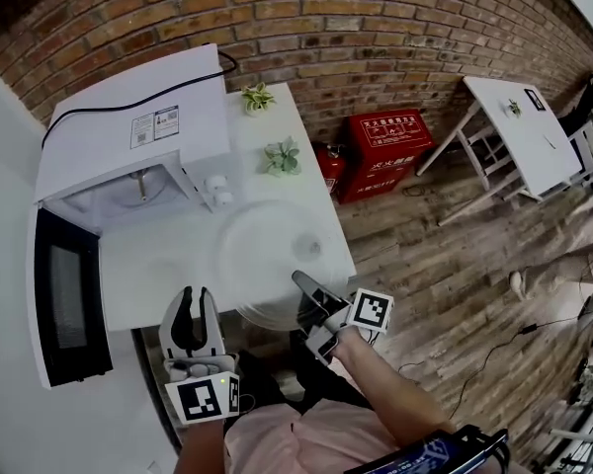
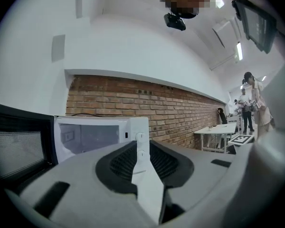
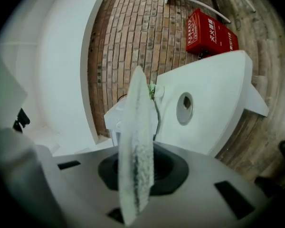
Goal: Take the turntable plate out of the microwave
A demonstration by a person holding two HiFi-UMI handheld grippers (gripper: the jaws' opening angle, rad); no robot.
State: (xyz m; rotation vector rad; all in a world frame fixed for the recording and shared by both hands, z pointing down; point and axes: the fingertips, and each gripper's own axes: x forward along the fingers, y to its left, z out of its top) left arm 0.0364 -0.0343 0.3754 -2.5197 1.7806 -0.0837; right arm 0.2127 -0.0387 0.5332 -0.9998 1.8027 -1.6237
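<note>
The clear glass turntable plate (image 1: 267, 255) hangs level over the front right of the white table (image 1: 148, 265), outside the microwave (image 1: 138, 136). My right gripper (image 1: 306, 286) is shut on its near rim. In the right gripper view the plate (image 3: 137, 141) stands edge-on between the jaws of the right gripper (image 3: 137, 158). The left gripper (image 1: 195, 299) hovers at the table's front edge, left of the plate, its jaws a little apart with nothing in them. The left gripper view looks between the narrow gap of the left gripper (image 2: 141, 148) at the microwave (image 2: 99, 137), whose cavity is empty.
The microwave door (image 1: 64, 299) swings wide open to the left. Two small potted plants (image 1: 282, 156) stand on the table beside the microwave. A red box (image 1: 390, 146) sits on the wooden floor by the brick wall. A second white table (image 1: 519, 126) is far right, with a person (image 2: 249, 103) near it.
</note>
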